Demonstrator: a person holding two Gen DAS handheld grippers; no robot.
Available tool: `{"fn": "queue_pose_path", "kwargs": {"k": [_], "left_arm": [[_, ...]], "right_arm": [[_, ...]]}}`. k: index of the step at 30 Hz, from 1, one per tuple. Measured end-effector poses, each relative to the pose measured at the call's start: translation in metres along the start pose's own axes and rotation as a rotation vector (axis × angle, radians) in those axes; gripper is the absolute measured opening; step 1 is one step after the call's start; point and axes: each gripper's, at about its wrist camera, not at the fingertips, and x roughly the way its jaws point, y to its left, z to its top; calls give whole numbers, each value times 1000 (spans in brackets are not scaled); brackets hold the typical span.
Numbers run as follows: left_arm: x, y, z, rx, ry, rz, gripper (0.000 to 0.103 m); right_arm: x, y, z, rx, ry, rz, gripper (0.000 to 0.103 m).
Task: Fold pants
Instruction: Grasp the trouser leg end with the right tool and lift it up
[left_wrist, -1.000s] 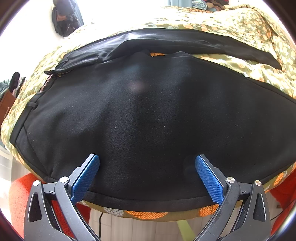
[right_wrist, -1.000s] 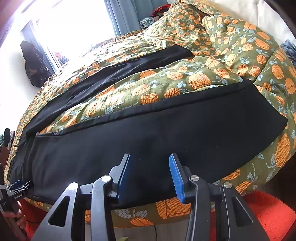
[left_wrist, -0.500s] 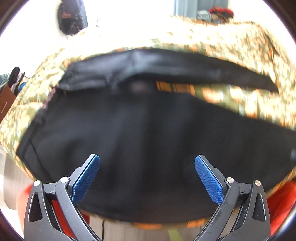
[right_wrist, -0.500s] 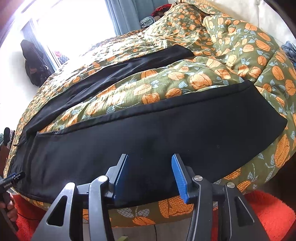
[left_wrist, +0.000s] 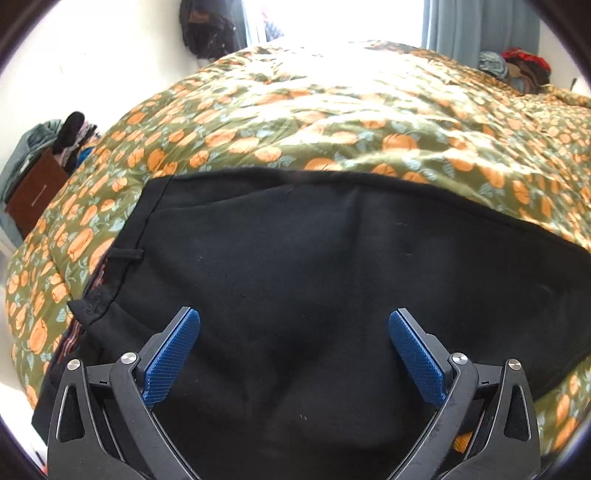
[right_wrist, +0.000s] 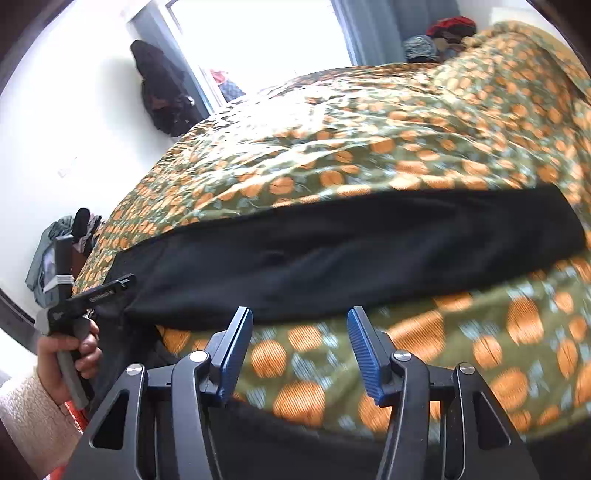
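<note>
Black pants (left_wrist: 314, 277) ahead of both open, empty claws, left (left_wrist: 293, 356) and right (right_wrist: 300, 349) still widening, could bunch if grabbed unevenly.

The pants (left_wrist: 295, 280) are matt black cloth, smooth-woven. Under them, the quilt (left_wrist: 332, 122) is slightly sheeny printed fabric. The gripper pads (right_wrist: 234, 356) look like ribbed blue plastic on matt black arms with shiny metal rivets.

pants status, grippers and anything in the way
Left gripper open over black pants, gripping nothing. Right gripper opening, empty, over quilt. Nothing in the way.
</note>
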Motion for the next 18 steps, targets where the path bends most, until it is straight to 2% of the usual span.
{"fn": "queue_pose_path", "kwargs": {"k": [3, 7, 9, 11, 12, 15, 18], "left_arm": [[22, 9, -13, -20, -7, 6, 103], [20, 11, -28, -11, -80, 5, 102], [21, 10, -28, -11, -79, 4, 102], [22, 8, -29, -7, -84, 6, 102], [22, 7, -30, -3, -88, 10, 102], [23, 6, -30, 1, -97, 18, 102], [23, 6, -31, 1, -101, 20, 102]], "right_arm": [[44, 9, 30, -49, 35, 75, 54], [88, -26, 46, -72, 119, 35, 54], [98, -71, 45, -50, 166, -31, 54], [101, -126, 42, -15, 195, -155, 54], [95, -154, 37, 17, 183, -187, 54], [56, -231, 31, 121, 102, -239, 44], [17, -289, 25, 195, 81, -423, 44]]}}
